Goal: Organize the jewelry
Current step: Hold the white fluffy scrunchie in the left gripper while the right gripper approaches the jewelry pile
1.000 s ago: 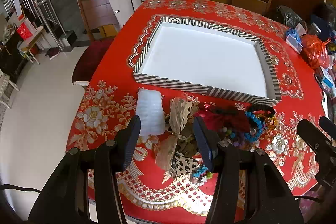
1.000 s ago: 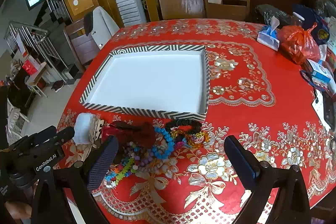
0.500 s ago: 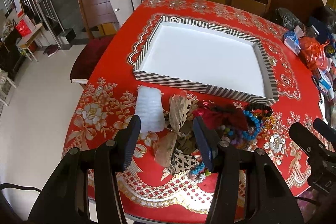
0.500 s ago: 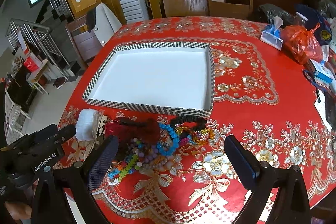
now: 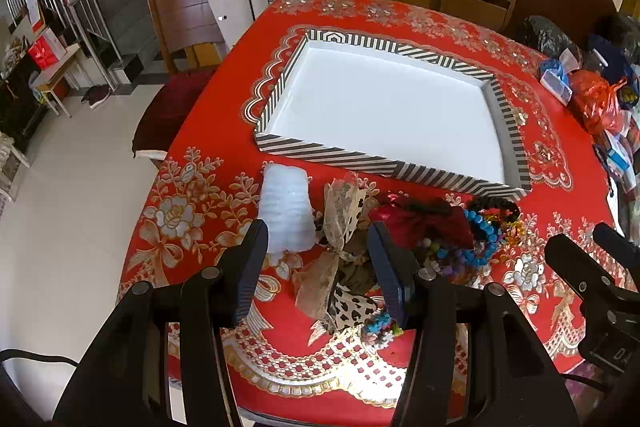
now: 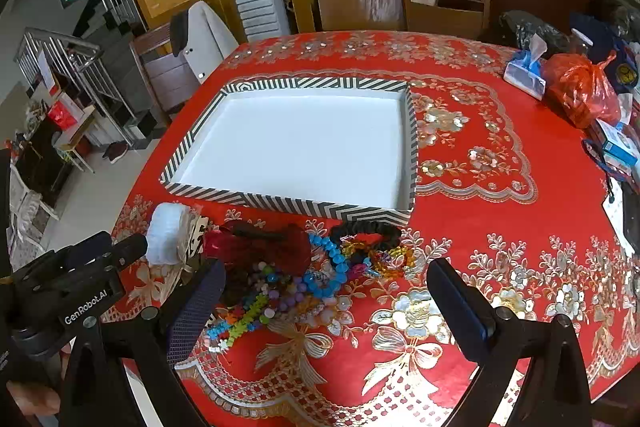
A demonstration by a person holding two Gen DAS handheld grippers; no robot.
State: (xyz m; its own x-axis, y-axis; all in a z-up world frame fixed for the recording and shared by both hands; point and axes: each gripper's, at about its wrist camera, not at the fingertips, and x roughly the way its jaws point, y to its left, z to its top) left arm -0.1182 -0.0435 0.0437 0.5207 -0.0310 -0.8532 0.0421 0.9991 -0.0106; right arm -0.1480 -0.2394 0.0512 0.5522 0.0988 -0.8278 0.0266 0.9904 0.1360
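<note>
Red counter (image 6: 500,211): tray (image 6: 288,205) empty, jewelry pile (image 6: 304,267) tangled. Left tool (image 5: 316,259) and right tool (image 6: 324,291) both open, empty. Risk: one grab drags several linked strands.

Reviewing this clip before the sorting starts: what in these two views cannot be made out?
- Jewelry pile: how many pieces is unclear; beads overlap in both views.
- Left wrist view: the left hand-held gripper has a finger covering part of the pile.
- Striped tray: inner face of its near wall is hidden in both views.
- Clutter by the orange bag: cut by the right edge, too small to identify.
</note>
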